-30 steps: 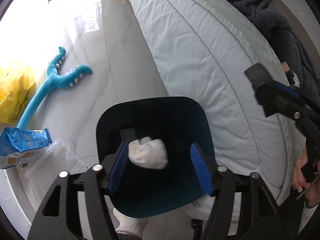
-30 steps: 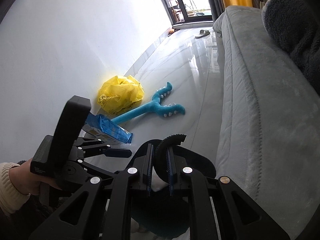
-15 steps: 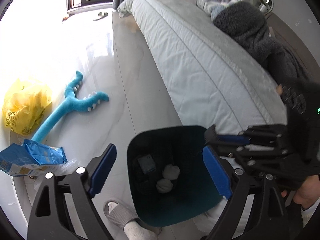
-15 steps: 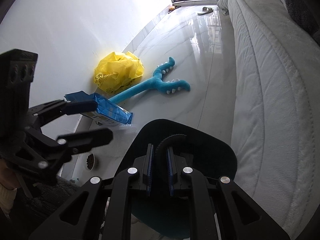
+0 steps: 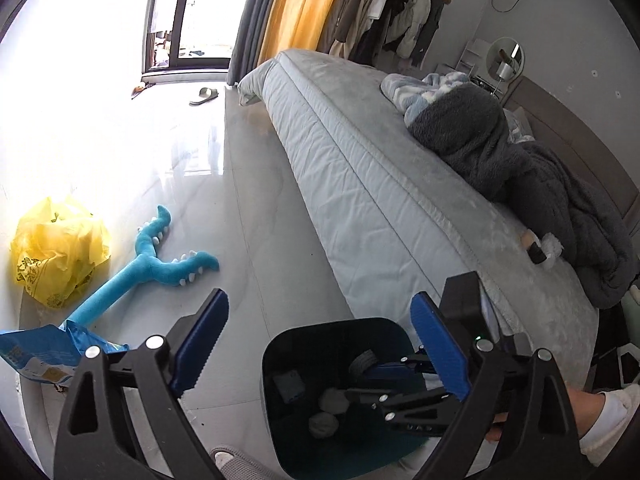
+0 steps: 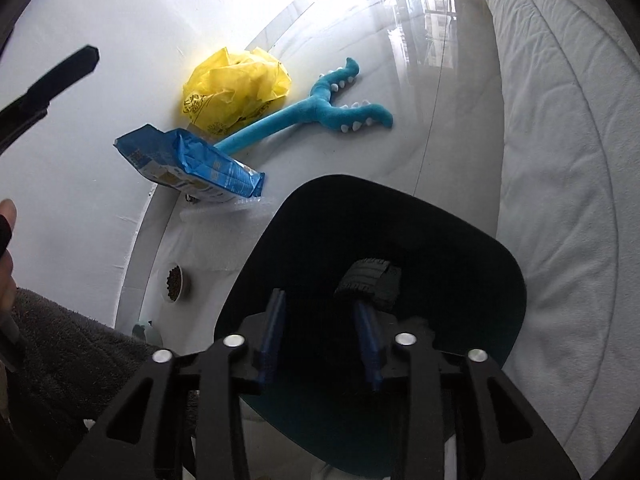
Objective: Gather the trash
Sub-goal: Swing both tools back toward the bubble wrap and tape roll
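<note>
A dark teal trash bin [image 5: 276, 364] stands on the floor beside the bed; it also shows in the right wrist view [image 6: 500, 256]. Inside lie two crumpled tissue wads [image 5: 323, 425], a dark packet [image 5: 291, 385] and a black ribbed strip [image 6: 370, 280]. My left gripper [image 5: 318, 340] is open and empty above the bin. My right gripper [image 6: 322, 322] is open inside the bin's mouth, with the black strip loose just past its right finger [image 6: 366, 332]. A blue snack bag [image 6: 188, 164] and a yellow plastic bag [image 6: 234, 86] lie by the wall.
A blue plush toy [image 5: 148, 268] lies on the glossy floor. The bed [image 5: 380, 184] runs along the right with a grey blanket [image 5: 520, 184] and small items [image 5: 538, 246] on it. A food bowl [image 6: 174, 282] sits by the wall. A slipper [image 5: 204, 95] lies near the window.
The left gripper dropped the tissue wad into the bin, opened wide and rose. The right gripper lowered into the bin and opened, letting go of the black strip.
</note>
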Demonstrator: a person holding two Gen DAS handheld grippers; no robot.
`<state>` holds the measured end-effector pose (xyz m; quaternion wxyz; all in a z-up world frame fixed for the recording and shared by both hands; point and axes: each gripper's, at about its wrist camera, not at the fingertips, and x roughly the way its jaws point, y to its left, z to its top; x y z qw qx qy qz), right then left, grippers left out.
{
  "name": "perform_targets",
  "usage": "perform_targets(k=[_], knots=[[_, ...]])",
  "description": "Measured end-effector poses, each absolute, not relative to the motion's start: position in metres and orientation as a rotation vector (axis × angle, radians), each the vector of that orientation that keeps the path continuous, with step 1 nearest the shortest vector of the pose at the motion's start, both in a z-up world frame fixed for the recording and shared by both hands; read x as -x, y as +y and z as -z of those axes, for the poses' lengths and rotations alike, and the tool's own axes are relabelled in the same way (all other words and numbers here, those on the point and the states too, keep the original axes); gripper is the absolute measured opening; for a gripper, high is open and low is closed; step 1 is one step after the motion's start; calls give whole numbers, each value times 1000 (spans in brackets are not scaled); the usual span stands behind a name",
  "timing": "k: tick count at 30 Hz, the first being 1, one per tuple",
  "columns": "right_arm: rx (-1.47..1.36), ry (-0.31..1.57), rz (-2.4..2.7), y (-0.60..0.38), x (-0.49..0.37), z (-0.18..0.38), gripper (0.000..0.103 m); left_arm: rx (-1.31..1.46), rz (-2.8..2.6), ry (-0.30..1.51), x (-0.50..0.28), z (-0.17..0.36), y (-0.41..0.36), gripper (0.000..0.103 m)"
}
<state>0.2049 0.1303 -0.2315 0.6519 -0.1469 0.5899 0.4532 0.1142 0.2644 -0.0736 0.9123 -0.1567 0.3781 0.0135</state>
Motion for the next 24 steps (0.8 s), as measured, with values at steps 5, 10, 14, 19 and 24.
perform_targets(k=[5,10,14,19,24], knots=[[384,1387,-1017,133,-196,243,50,360,-23,727,-113,60,267,95],[389,1376,-1019,127,-192,236,52,344,-29,654,-117,37,256,96],[361,1335,-1033,116,-194,218,52,296,-60,632,-120,30,245,96],[335,1298,-1042,103,-198,199,52,283,-57,584,-128,15,231,96],[285,1195,-1090,83,-202,168,52,229,-53,539,-136,3,206,96]])
